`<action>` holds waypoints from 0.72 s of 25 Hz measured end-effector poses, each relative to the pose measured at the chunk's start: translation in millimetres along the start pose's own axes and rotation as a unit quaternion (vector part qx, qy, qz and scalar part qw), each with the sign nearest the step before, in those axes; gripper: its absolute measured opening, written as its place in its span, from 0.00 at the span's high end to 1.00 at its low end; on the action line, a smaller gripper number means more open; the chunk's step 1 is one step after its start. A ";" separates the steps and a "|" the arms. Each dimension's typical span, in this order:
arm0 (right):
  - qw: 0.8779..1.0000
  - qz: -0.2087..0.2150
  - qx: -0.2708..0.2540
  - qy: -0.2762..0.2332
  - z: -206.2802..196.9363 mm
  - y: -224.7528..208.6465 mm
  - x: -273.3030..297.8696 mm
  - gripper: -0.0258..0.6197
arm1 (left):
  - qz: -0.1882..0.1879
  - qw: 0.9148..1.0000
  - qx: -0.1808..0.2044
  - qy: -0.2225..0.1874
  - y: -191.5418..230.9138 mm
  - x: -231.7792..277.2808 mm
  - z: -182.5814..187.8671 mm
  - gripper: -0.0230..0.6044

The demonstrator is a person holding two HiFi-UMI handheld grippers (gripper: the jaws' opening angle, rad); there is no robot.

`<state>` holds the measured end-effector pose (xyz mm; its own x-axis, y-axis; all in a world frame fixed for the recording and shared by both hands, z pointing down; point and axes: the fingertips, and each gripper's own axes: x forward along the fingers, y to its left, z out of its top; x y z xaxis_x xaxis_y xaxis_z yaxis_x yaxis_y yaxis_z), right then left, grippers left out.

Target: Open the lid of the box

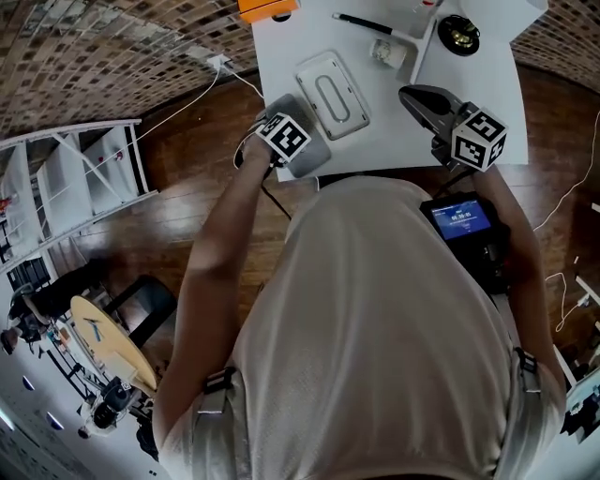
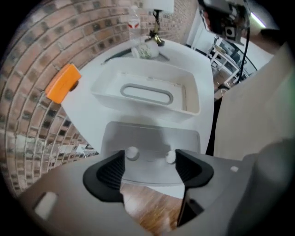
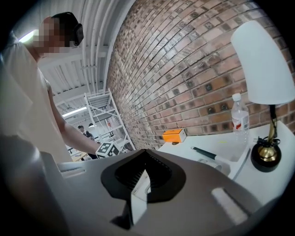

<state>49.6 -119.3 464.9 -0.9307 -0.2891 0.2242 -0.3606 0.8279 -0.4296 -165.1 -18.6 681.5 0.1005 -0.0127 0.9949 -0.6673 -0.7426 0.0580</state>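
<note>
The white box (image 1: 333, 94) lies flat on the white table (image 1: 394, 141), its recessed top with a grey oval handle (image 2: 146, 94) facing up. A flat grey lid-like plate (image 2: 152, 147) with two white bumps lies between the box and the table's near edge, also visible in the head view (image 1: 314, 155). My left gripper (image 2: 150, 168) is open, one jaw on each side of the plate's near edge and neither pad pressing it. My right gripper (image 1: 414, 94) hovers right of the box, jaws together with nothing in them (image 3: 144, 173).
An orange block (image 1: 265, 7) sits at the table's far left edge. A black-handled tool (image 1: 370, 25), a small clear cup (image 1: 387, 52), a brass-based lamp (image 1: 458, 35) and a water bottle (image 3: 239, 120) stand behind the box. White shelving (image 1: 84, 178) stands on the floor to the left.
</note>
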 end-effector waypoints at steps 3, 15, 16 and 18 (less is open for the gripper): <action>1.000 0.025 -0.010 0.009 -0.1 2.8 19.4 0.96 | 0.038 0.986 -0.082 -0.141 12.9 -46.9 19.6 0.63; 0.990 0.131 -0.051 0.026 35.2 59.5 104.2 0.96 | 0.165 0.804 -0.219 -0.527 35.9 -245.3 8.0 0.96; 0.989 0.135 -0.053 0.025 36.7 66.4 107.7 0.96 | 0.168 0.798 -0.220 -0.535 34.4 -250.8 1.8 0.96; 0.987 0.144 -0.060 0.027 38.4 78.0 112.5 0.96 | 0.173 0.784 -0.228 -0.551 29.9 -257.6 -10.7 0.96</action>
<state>-85.6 -105.7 423.0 -0.9879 -0.0104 0.1550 -0.0688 0.9240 -0.3761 -218.8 -30.3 427.9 0.2637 -0.9179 0.2966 -0.9646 -0.2533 0.0738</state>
